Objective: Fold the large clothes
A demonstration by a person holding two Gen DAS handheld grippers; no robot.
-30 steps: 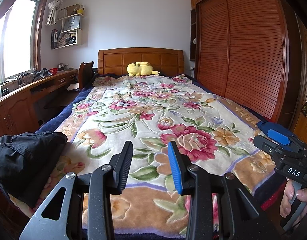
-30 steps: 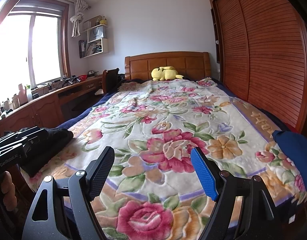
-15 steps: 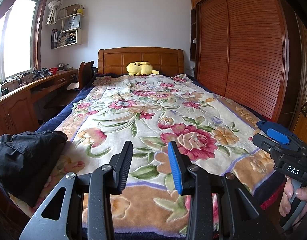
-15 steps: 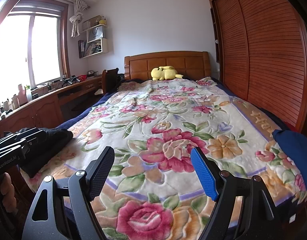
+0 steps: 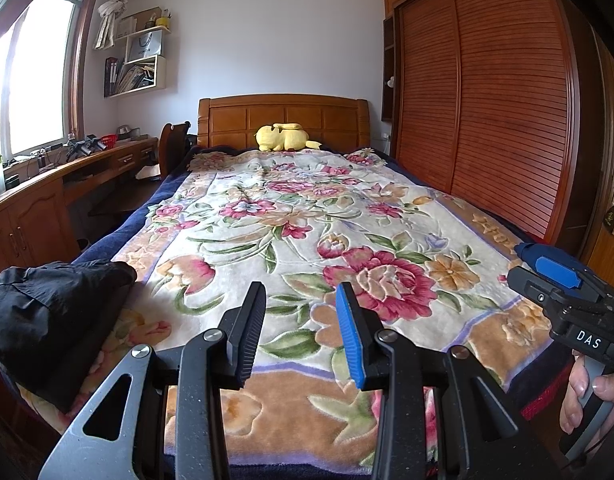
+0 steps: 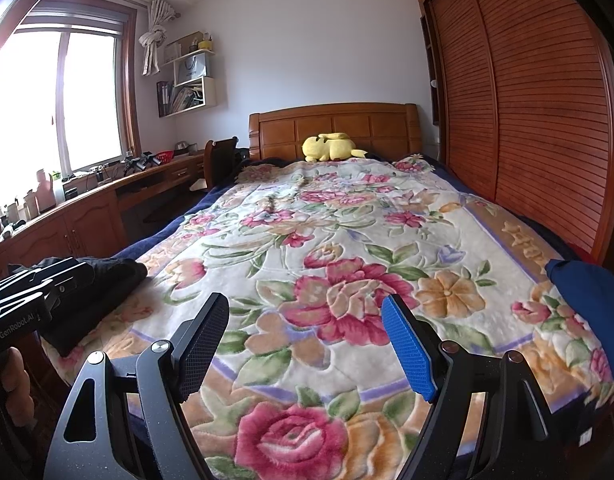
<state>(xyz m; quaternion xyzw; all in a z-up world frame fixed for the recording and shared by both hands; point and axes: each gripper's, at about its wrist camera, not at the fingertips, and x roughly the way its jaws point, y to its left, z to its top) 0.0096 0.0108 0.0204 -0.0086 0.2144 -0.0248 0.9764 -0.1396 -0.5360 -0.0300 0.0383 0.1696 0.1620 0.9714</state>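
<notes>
Both hand-held grippers hover over the bed's foot, unmoved since a second ago — left gripper [image 5: 301, 330] part-open, right gripper [image 6: 305, 350] wide, each empty. So folding hasn't begun. I see the crumpled black garment [image 5: 47, 312] left, the navy fabric [image 6: 587, 312] cut off right.

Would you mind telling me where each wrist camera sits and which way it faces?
Left wrist: behind the open left gripper at the bed's foot, facing the headboard; a hand holding the right gripper shows at right.
Right wrist: behind the open right gripper, same heading; fingers on the left gripper show at left.
Shared: floral blanket, yellow plush, black garment.
</notes>
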